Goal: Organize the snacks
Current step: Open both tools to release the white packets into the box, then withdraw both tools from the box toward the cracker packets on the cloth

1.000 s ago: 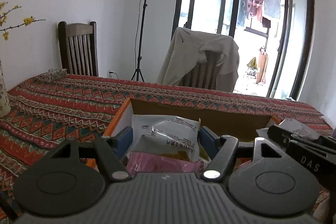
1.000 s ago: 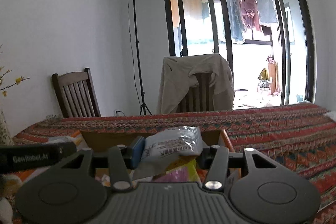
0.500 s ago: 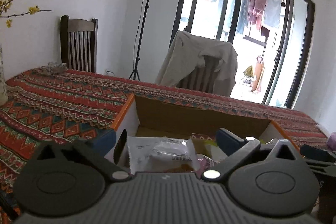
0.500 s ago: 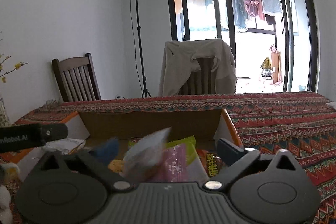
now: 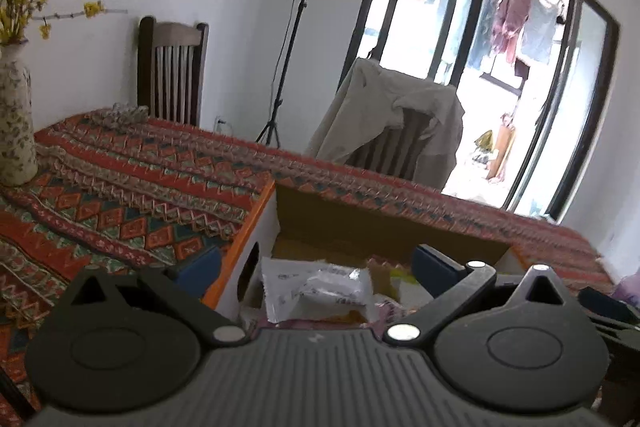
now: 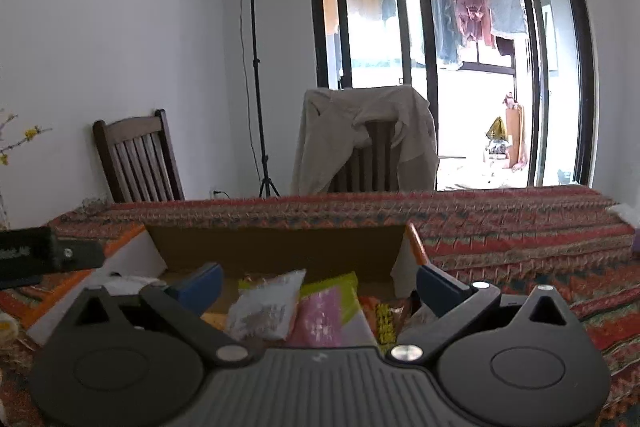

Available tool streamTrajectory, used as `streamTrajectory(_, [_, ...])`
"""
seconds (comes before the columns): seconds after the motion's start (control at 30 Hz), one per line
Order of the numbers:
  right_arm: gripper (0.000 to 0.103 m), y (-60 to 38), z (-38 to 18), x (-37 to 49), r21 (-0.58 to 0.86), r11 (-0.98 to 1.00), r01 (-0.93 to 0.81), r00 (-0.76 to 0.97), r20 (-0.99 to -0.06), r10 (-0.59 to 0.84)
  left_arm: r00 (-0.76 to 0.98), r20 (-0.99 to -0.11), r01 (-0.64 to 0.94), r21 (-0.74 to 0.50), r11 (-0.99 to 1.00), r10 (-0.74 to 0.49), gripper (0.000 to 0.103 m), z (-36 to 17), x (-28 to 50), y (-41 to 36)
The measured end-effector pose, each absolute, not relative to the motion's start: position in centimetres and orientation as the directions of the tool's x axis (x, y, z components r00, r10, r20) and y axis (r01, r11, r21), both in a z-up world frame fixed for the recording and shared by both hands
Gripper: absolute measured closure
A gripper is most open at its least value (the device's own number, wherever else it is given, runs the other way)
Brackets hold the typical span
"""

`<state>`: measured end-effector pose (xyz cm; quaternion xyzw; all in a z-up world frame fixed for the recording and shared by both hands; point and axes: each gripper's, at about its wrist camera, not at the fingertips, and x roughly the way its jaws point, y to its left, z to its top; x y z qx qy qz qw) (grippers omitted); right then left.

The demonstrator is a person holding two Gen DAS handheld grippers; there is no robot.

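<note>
Left hand-held gripper (image 5: pixel 316 261): blue-padded jaws spread wide, just opened, nothing clamped, poised above the near left part of an open cardboard box with orange-edged white flaps (image 5: pixel 256 227). Directly beyond and below the jaws, lying loose inside the box: white crinkled plastic snack packet with dark print (image 5: pixel 320 289). Beyond the box, red patterned cloth over the table (image 5: pixel 140 187); far left of the jaws, tall floral ceramic vase with yellow-flowered twigs (image 5: pixel 14 123).

Right hand-held gripper (image 6: pixel 318 285): jaws likewise spread wide after just opening, empty, poised over the right part of the same box. Just beyond and below them, in the box: silvery-white snack bag (image 6: pixel 266 307) leaning against a pink packet (image 6: pixel 322 319), yellow-green packet (image 6: pixel 334 287) behind, orange printed packet (image 6: pixel 384 319) to the right. Far behind, dark wooden chair (image 6: pixel 136 157), beige jacket draped on a second chair (image 6: pixel 360 135).
</note>
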<state>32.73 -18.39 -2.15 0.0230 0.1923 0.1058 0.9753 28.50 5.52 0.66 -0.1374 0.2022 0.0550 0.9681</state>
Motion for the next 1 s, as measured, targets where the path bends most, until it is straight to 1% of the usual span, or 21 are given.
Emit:
streamTrajectory(0.1, [0.000,-18.5,-0.6,31.4,0.087,0.974,-0.207,0.907,-0.357,0.225,0.919,-0.392,-0.147,-0.239,0.960,0.043,0.000,1.7,27.0,5.6])
streamTrajectory(0.23, [0.000,-18.7,0.7,29.1,0.078,0.970,-0.229,0.909,-0.339,0.242,0.920,-0.390,-0.138,-0.199,0.970,0.051,0.000,2.1,25.0,5.7])
streamTrajectory(0.47, [0.000,-19.0,0.5,25.5,0.056,0.968,-0.246,0.901,-0.355,0.249,0.904,-0.424,-0.139,-0.158,0.978,0.060,0.000,0.6,21.8,7.6])
streamTrajectory(0.57, [0.000,-19.1,-0.4,24.4,0.063,0.964,-0.257,0.880,-0.397,0.261,0.893,-0.445,-0.141,-0.133,0.981,0.068,0.000,-0.6,20.4,8.5])
streamTrajectory(0.7, [0.000,-18.6,-2.2,23.4,0.032,0.973,-0.229,0.853,-0.474,0.216,0.871,-0.483,-0.151,-0.086,0.985,0.091,0.000,-2.9,18.8,9.6])
streamTrajectory(0.8, [0.000,-18.4,-3.7,23.0,0.050,0.968,-0.248,0.819,-0.523,0.237,0.860,-0.501,-0.158,-0.073,0.985,0.101,0.000,-4.5,17.7,10.8])
streamTrajectory(0.9, [0.000,-18.0,-4.8,22.7,0.061,0.965,-0.255,0.792,-0.560,0.245,0.856,-0.504,-0.172,-0.073,0.982,0.112,0.000,-5.9,17.0,11.7])
streamTrajectory(1.0, [0.000,-17.1,-5.3,22.9,0.076,0.961,-0.266,0.769,-0.584,0.259,0.869,-0.480,-0.176,-0.077,0.981,0.118,0.000,-6.4,16.7,11.9])
